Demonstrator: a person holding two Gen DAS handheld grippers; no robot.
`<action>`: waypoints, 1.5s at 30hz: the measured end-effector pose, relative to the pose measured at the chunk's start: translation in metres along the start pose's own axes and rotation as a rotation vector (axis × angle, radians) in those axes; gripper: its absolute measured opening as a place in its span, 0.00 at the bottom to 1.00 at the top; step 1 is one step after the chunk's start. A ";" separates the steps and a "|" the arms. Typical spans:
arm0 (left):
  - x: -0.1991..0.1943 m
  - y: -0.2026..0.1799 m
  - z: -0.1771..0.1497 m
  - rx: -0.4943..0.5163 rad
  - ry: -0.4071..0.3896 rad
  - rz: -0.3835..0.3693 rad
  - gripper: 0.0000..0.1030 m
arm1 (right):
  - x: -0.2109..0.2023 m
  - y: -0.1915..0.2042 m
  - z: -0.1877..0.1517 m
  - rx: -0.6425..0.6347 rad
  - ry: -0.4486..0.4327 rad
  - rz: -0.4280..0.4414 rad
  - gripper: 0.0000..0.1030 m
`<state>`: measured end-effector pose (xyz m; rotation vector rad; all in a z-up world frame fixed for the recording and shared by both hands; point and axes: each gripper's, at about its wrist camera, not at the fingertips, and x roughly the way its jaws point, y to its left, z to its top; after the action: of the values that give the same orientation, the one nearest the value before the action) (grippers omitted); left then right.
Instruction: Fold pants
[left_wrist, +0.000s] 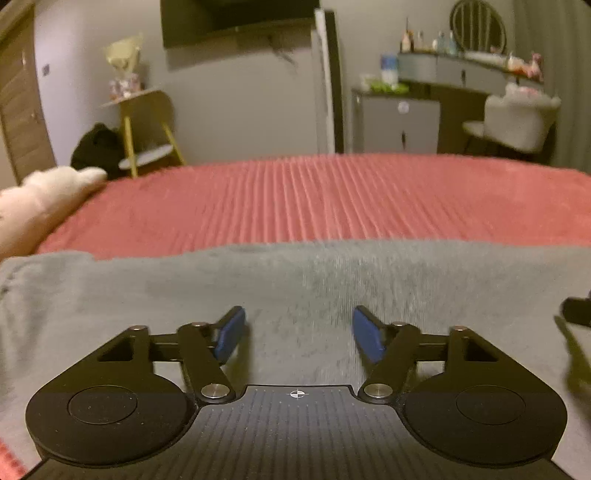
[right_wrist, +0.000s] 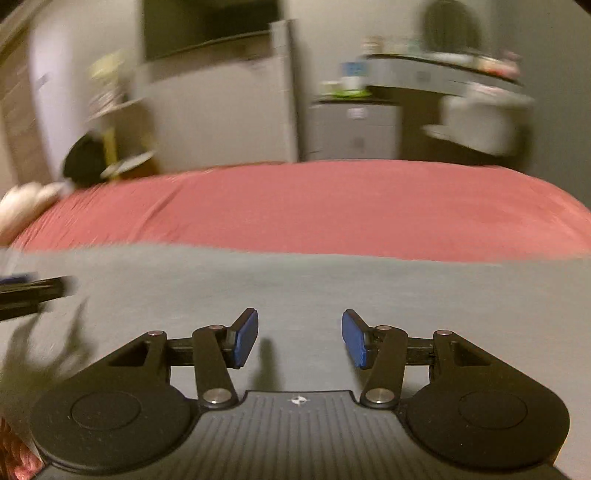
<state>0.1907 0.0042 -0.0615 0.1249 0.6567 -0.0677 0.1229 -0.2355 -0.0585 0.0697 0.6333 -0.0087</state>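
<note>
Grey pants (left_wrist: 295, 280) lie flat across the near part of a red ribbed bedspread (left_wrist: 314, 199); they also fill the lower half of the right wrist view (right_wrist: 314, 288). My left gripper (left_wrist: 298, 332) is open and empty just above the grey cloth. My right gripper (right_wrist: 300, 338) is open and empty above the cloth too. The right gripper's tip shows at the right edge of the left wrist view (left_wrist: 576, 312). The left gripper shows at the left edge of the right wrist view (right_wrist: 33, 290). The right wrist view is blurred.
A white pillow (left_wrist: 40, 199) lies at the bed's left edge. Beyond the bed stand a yellow side table (left_wrist: 144, 125), a small grey cabinet (left_wrist: 399, 122), a vanity desk (left_wrist: 461, 74) and a pale chair (left_wrist: 517, 118).
</note>
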 end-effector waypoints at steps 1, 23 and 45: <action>0.005 0.000 0.001 -0.002 0.002 0.015 0.73 | 0.009 0.010 0.001 -0.002 0.013 0.003 0.49; -0.032 0.038 -0.022 -0.035 0.054 0.160 0.88 | -0.073 -0.187 -0.046 0.426 0.050 -0.144 0.58; -0.086 -0.016 -0.053 -0.251 0.200 -0.194 0.98 | -0.181 -0.345 -0.145 1.283 -0.116 -0.256 0.42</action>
<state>0.0892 -0.0024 -0.0514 -0.1766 0.8704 -0.1603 -0.1183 -0.5727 -0.0895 1.2163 0.4306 -0.6651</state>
